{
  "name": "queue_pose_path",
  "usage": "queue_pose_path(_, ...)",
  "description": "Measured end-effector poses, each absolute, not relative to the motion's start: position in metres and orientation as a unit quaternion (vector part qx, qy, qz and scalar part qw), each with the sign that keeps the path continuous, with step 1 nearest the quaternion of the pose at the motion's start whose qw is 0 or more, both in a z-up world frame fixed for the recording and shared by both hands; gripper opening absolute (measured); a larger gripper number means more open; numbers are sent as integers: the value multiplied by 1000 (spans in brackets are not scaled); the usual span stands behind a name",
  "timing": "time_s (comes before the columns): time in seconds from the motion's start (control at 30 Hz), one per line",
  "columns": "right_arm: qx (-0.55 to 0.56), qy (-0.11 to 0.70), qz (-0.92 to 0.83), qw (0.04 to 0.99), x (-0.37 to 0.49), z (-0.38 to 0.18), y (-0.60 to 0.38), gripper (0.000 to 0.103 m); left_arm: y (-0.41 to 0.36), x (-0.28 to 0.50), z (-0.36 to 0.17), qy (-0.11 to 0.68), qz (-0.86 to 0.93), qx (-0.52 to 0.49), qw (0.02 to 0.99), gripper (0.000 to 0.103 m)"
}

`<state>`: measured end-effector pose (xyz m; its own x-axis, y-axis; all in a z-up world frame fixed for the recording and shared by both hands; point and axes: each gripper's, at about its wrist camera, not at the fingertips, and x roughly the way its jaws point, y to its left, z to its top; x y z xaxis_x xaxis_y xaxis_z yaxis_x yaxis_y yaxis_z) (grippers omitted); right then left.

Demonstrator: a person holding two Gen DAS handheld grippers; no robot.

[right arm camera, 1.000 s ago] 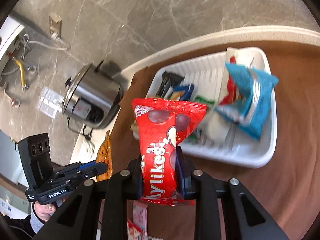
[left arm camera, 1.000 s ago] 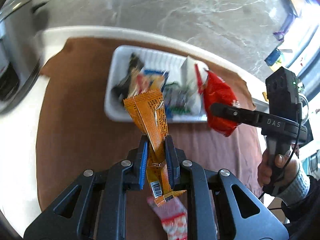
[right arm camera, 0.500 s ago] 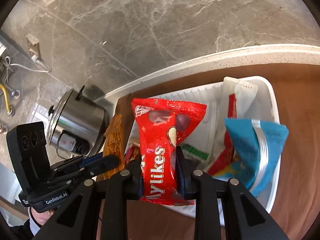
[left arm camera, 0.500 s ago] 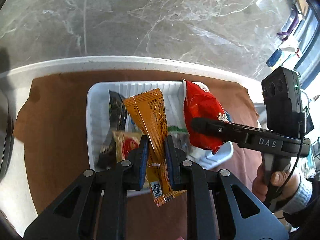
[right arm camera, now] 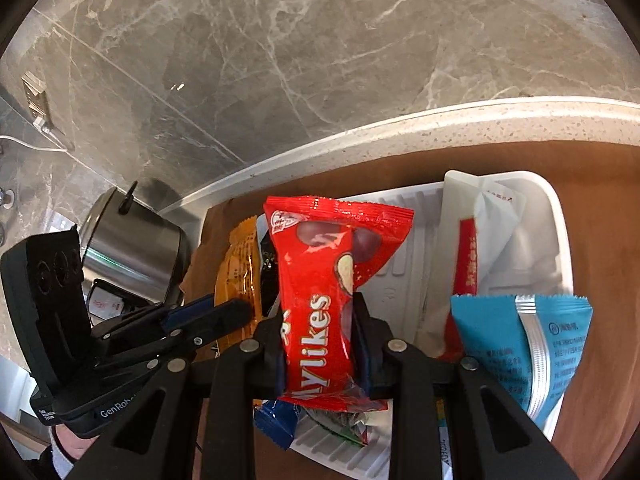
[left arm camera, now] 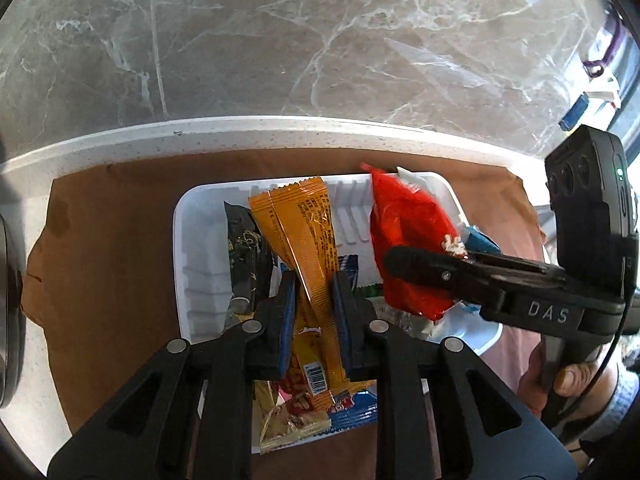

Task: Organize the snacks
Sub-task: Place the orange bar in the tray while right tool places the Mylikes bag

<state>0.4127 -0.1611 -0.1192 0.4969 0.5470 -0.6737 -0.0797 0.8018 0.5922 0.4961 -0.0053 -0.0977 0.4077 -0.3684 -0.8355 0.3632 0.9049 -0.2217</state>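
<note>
My left gripper point(left arm camera: 314, 280) holds a long orange snack packet point(left arm camera: 296, 236) upright between its blue pads, over the left half of the white tray point(left arm camera: 192, 240); its jaws are opening, pads still touching the packet. My right gripper point(right arm camera: 320, 304) grips a red Mylikes packet point(right arm camera: 320, 280) above the tray point(right arm camera: 556, 232); its jaws are opening too, the packet still pinched. In the left wrist view the right gripper point(left arm camera: 400, 264) and red packet point(left arm camera: 404, 232) hang over the tray's right side. The right wrist view shows the left gripper point(right arm camera: 236, 308) with the orange packet point(right arm camera: 236, 264).
The tray holds several packets: a black one point(left arm camera: 242, 248), a blue one point(right arm camera: 520, 344) and a white-and-red one point(right arm camera: 488, 216). It sits on a brown mat point(left arm camera: 112, 240) on a pale counter point(left arm camera: 240, 132) against a marble wall. A steel rice cooker point(right arm camera: 136, 248) stands left.
Both grippers have carried their packets forward until they hang over the tray, which now looks much nearer. The left gripper's pads stand slightly wider apart.
</note>
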Motion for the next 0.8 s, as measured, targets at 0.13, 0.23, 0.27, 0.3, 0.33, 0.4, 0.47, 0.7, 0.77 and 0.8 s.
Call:
queue_pose_path(0.13,232,469,186,832,416,-118,-153,43,-6,498,-100,496,-201,11,845,20)
queue_pose_path(0.23,208,456,181,846,413,-109,-149,53,-6,496,-98,490,-191,21,850,20)
queue_pose_path(0.27,204,454,180,849,412,-107,-149,55,-5,495,-96,487,-190,23,852,20)
queue_pose_path(0.3,199,449,179,852,410,-104,-149,57,-4,493,-94,485,-188,24,854,20)
queue_pose_path(0.33,196,445,178,855,409,-101,-149,59,-4,492,-91,482,-185,26,856,20)
queue_pose_path(0.4,190,434,179,862,403,-94,-151,60,-3,487,-86,475,-182,28,860,20)
queue_pose_path(0.47,181,427,180,867,396,-88,-153,60,-1,480,-80,468,-179,32,865,20)
queue_pose_path(0.7,159,415,198,873,357,-73,-154,63,0,447,-60,455,-177,35,872,28)
queue_pose_path(0.77,152,416,204,873,342,-73,-154,64,0,432,-56,453,-177,33,873,35)
queue_pose_path(0.8,149,416,207,873,336,-73,-153,64,0,426,-54,453,-177,34,873,42)
